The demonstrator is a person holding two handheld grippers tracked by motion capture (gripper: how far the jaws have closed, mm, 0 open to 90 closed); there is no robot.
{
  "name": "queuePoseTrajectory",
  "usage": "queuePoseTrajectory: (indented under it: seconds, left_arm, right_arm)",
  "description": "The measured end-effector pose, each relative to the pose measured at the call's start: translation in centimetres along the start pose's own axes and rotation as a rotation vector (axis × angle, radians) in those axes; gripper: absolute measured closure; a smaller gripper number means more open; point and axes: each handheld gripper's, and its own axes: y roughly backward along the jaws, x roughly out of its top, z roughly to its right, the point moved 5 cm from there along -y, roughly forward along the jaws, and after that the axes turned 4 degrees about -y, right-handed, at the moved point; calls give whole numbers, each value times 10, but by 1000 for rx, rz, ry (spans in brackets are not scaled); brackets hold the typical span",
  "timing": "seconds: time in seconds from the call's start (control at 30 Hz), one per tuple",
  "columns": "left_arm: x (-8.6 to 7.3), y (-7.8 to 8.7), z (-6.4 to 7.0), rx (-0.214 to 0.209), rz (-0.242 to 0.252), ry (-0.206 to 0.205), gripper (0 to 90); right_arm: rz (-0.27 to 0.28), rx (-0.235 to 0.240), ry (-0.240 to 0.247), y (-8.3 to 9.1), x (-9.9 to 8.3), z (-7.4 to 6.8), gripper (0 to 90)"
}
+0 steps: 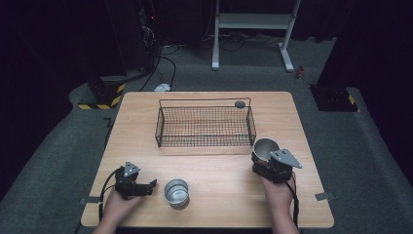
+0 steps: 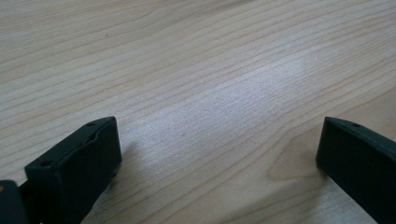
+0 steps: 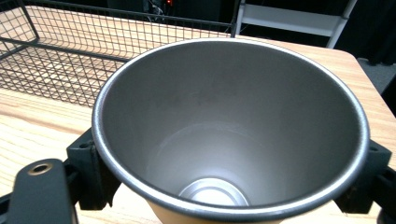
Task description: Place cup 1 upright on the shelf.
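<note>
One steel cup (image 3: 229,126), right claw (image 3: 229,179) gripping it

Wooden table (image 1: 146,204): wire basket (image 1: 204,126), cup (image 1: 176,192)

Overhead light brightens the table (image 1: 209,195) while the surrounding room stays nearly black, glare whitens the wood in the left gripper view, and the pictures look soft.
</note>
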Motion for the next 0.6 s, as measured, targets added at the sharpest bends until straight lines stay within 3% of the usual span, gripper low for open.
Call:
queuePoseTrajectory:
  seconds: [0.43,0.6]
  left_arm:
    - [0,0,0,-2,0,-1,3]
    - [0,0,0,-4,1,1,3]
  right_arm:
    - [0,46,23,-1,0,-17,141]
    - [-6,84,51,-5,-1,-35,142]
